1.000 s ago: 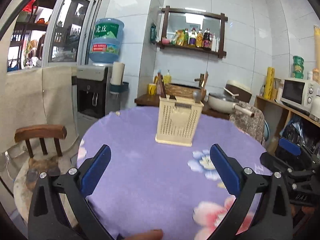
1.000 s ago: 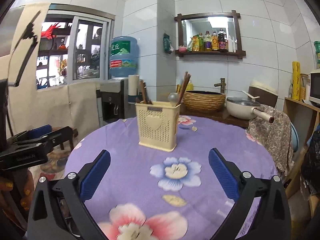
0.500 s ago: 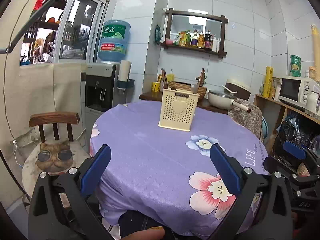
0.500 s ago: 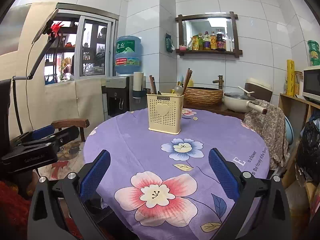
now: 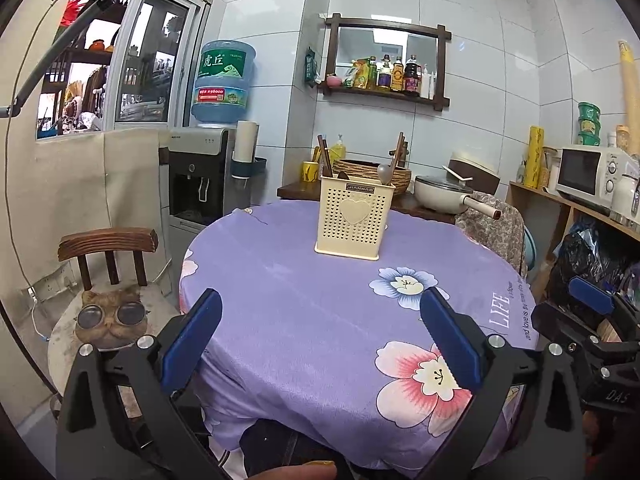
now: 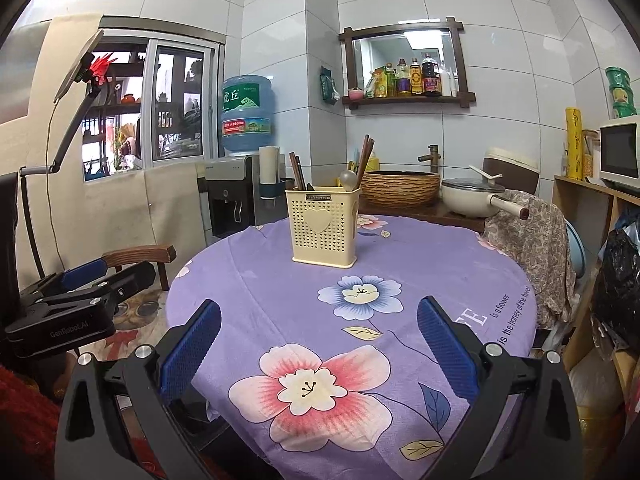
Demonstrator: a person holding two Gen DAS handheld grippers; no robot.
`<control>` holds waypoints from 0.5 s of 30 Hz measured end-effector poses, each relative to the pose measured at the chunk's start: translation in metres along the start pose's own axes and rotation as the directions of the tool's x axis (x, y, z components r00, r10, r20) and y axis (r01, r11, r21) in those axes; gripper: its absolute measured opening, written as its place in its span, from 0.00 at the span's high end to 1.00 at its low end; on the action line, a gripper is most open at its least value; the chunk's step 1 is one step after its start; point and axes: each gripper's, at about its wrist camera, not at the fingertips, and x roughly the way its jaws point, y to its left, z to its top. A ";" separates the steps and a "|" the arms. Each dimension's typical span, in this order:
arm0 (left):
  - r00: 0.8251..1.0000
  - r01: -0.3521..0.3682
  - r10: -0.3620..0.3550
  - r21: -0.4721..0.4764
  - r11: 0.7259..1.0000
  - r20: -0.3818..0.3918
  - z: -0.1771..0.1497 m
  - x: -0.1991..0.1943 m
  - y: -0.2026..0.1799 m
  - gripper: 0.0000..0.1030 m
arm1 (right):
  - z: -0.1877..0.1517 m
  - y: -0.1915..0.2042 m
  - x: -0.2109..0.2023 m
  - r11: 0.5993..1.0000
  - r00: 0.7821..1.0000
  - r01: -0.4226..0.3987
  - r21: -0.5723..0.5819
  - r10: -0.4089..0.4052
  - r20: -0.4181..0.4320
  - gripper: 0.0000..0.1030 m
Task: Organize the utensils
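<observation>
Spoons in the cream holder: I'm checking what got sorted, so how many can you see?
1. A single spoon stands bowl-up at the right side of the cream holder, beside the chopsticks. Others could sit hidden below the rim.

Matt purple floral cloth (image 6: 420,264) covers the round table; perforated cream plastic utensil caddy (image 6: 323,229) w/ smooth heart panel holds dark wooden chopsticks (image 6: 365,157) & a dull metal spoon (image 6: 347,179). Left gripper (image 5: 320,340) & right gripper (image 6: 318,342): matt black plastic frames, shiny metal screws, blue textured pads. Behind: glossy white wall tiles (image 6: 512,16), woven basket (image 6: 402,189), rough dark-wood chair back (image 5: 107,239), glossy cream pot (image 5: 440,197).
</observation>
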 end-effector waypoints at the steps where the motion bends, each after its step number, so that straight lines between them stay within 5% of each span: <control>1: 1.000 -0.001 0.001 0.001 1.000 0.000 0.000 0.000 0.000 0.05 | 0.000 0.000 0.001 1.000 1.000 0.000 0.000 0.000 -0.001 0.06; 15: 1.000 -0.010 0.011 0.009 1.000 -0.020 0.003 0.001 0.000 0.05 | 0.000 0.000 -0.002 1.000 1.000 -0.001 -0.010 0.001 -0.010 0.06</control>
